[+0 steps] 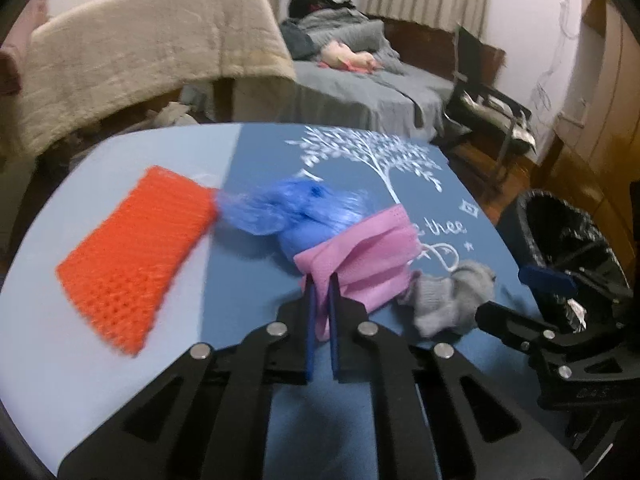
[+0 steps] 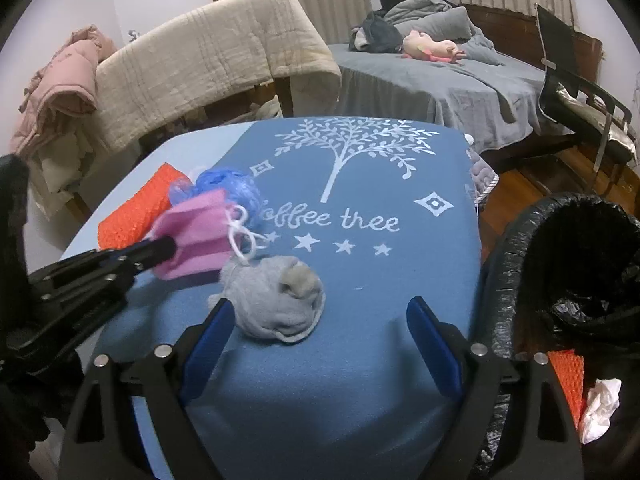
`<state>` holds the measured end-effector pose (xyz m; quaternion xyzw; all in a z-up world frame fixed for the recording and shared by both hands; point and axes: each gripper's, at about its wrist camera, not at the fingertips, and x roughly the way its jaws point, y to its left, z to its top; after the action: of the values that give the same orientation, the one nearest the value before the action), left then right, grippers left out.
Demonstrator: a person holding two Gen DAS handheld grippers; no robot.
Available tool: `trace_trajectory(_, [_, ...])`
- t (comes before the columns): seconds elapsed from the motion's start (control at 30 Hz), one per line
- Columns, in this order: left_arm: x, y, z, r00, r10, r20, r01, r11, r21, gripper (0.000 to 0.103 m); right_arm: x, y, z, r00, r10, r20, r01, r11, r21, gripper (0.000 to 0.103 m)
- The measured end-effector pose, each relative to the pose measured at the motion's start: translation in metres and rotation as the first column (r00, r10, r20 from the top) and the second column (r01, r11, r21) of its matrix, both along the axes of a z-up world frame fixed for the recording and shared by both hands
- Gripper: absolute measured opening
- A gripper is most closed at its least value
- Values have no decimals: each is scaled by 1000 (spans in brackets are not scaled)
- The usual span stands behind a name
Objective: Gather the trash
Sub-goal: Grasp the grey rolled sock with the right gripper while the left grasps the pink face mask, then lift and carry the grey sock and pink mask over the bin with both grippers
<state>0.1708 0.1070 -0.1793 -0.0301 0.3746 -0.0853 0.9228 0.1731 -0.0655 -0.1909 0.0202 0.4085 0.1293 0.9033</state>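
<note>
My left gripper (image 1: 321, 280) is shut on a pink face mask (image 1: 368, 256), also seen in the right wrist view (image 2: 196, 236) with white ear loops. A crumpled blue plastic bag (image 1: 288, 208) lies behind the mask. An orange foam net (image 1: 132, 256) lies flat to the left. A balled grey sock (image 2: 276, 300) sits on the blue table (image 2: 360, 360), just ahead of my right gripper (image 2: 320, 312), which is open and empty. In the left wrist view the right gripper (image 1: 548, 280) hangs beside the bin.
A black-lined trash bin (image 2: 520, 264) stands at the table's right edge, holding an orange net piece (image 2: 568, 380) and white paper (image 2: 600, 404). Beyond the table are a blanket-draped chair (image 2: 208, 52), a bed (image 2: 440, 76) and a black chair (image 2: 580, 96).
</note>
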Motion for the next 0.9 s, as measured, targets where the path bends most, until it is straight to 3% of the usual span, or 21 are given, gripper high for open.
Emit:
trace_trajectory(0.17, [-18, 19, 8, 996, 84, 21, -85, 996, 42, 4, 2, 10, 1, 1000, 22, 2, -22, 1000, 20, 86])
trace_trajectory(0.37, [-21, 37, 1, 992, 125, -14, -124, 991, 52, 4, 8, 34, -4, 998, 70, -11, -69, 997, 23, 84])
trace_trajectory(0.63, [-22, 39, 1, 991, 130, -8, -130, 990, 63, 5, 17, 33, -18, 995, 71, -66, -70, 997, 23, 48])
trace_trajectory(0.9, [-29, 29, 19, 992, 124, 34, -126, 990, 65, 4, 2, 12, 11, 999, 47, -2, -47, 997, 55, 45])
